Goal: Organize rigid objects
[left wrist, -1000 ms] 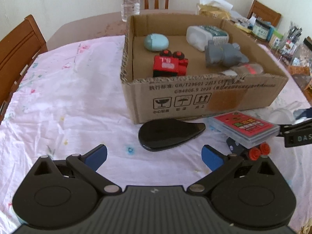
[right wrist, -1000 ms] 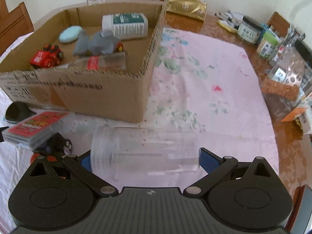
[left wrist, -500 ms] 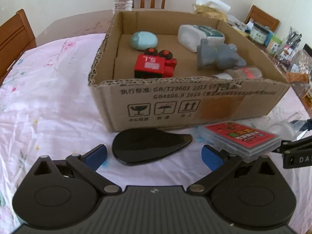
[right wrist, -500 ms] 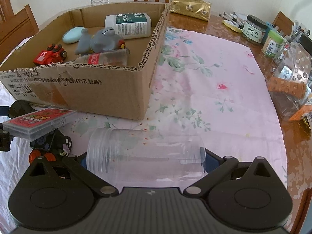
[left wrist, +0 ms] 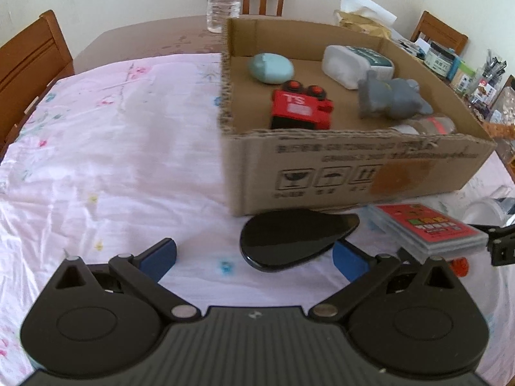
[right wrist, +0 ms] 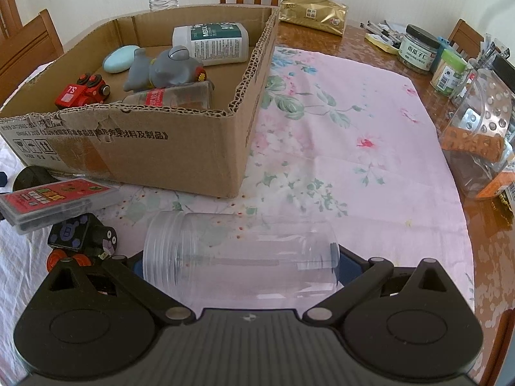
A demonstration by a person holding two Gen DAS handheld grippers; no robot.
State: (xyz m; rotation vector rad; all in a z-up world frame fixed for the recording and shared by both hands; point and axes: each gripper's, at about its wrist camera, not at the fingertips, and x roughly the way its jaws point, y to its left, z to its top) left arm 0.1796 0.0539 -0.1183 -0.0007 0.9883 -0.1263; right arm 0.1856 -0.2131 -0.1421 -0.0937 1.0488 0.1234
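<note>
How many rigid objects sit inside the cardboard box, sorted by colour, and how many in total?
Red: 1, toy train
Grey: 1, toy figure
Pale blue: 1, oval case
White: 1, bottle
Clear: 1, bottle with red label
Total: 5

The table (right wrist: 370, 41) wore a pink floral cloth (right wrist: 338, 160). Ahead-left of my right gripper (right wrist: 238, 262) sat the cardboard box (right wrist: 180, 157), with a card case (right wrist: 51, 197) and black toy car (right wrist: 80, 236) nearer.
</note>
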